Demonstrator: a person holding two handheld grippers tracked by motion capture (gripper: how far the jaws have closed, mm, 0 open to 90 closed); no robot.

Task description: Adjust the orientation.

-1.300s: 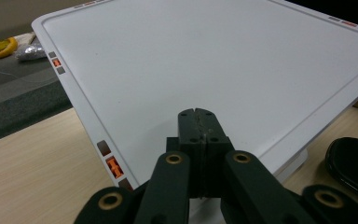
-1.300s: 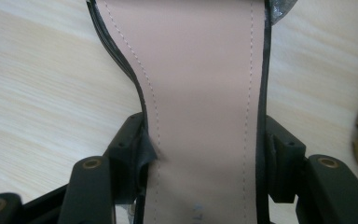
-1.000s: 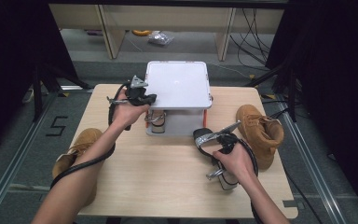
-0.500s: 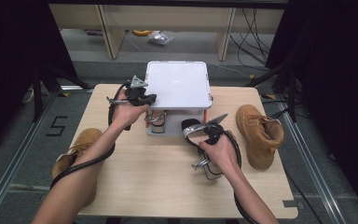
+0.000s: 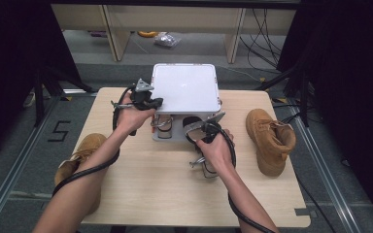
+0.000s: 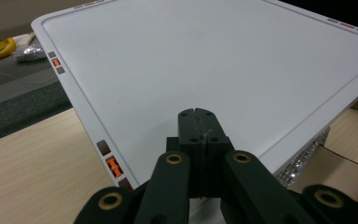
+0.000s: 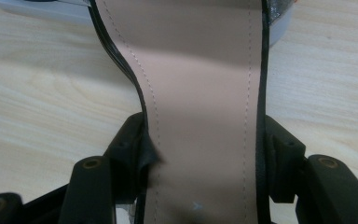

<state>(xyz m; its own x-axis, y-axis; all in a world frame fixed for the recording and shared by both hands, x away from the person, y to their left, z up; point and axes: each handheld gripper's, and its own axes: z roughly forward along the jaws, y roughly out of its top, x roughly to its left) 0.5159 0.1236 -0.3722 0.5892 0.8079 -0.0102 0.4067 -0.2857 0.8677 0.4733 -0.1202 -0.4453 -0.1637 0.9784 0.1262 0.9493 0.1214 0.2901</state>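
On the table (image 5: 141,194), near its far edge, stands a white box with its lid (image 5: 184,88) raised; this box serves as the landmark. Left gripper (image 5: 151,103) sits at the lid's left front corner. Seen in the left gripper view, its fingers (image 6: 198,140) are pressed together and lie against the underside edge of the white lid (image 6: 214,70), propping it; whether any part of the lid is pinched between them I cannot tell. Small orange and brown marks run along the lid's border. A glittery strip (image 6: 303,161) shows under the lid's right edge.

Just in front of the box's open base (image 5: 167,136), right gripper (image 5: 205,167) holds a shoe (image 5: 198,127) with a tan insole and black edging. Right gripper view: fingers (image 7: 279,154) spread wide and pinching the shoe's sole (image 7: 200,116) across its width, one finger on each black edge. The shoe's far end reaches toward the box base.

Right of the box, well apart, a tan boot (image 5: 269,138) lies on the table. Left of the box, off the table's near left edge, a second tan boot (image 5: 80,158) is partly hidden by the person's left forearm.
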